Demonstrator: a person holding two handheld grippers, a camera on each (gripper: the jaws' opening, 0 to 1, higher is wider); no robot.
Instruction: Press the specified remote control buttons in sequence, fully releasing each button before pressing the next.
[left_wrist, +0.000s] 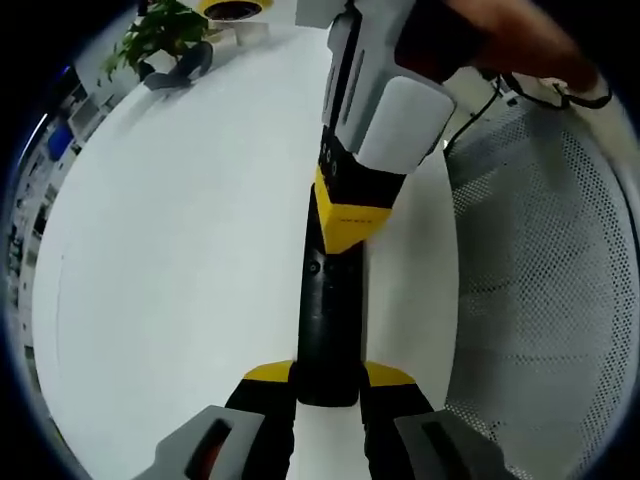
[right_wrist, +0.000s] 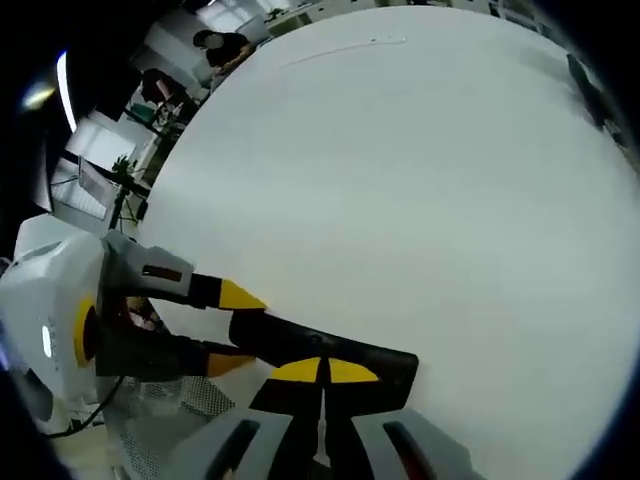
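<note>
Step in hand: we judge a button press is underway on the black remote control (left_wrist: 327, 310), which lies on the white table (left_wrist: 180, 250).
Left gripper (left_wrist: 327, 385): our yellow-tipped jaws pinch the near end of the remote, steadying it.
Right gripper (right_wrist: 325, 372): jaws pressed together, tips resting on the remote's top face, partway along it; the left gripper view shows it coming down from above.
Which button: too dark to tell.
Next move: we think it calls for lifting the right tips fully clear before going to the next button, with the left hold unchanged.
Containers: a perforated mesh surface (left_wrist: 540, 280) beside the table; contents not discernible. A potted plant (left_wrist: 165, 35) stands far off.
</note>
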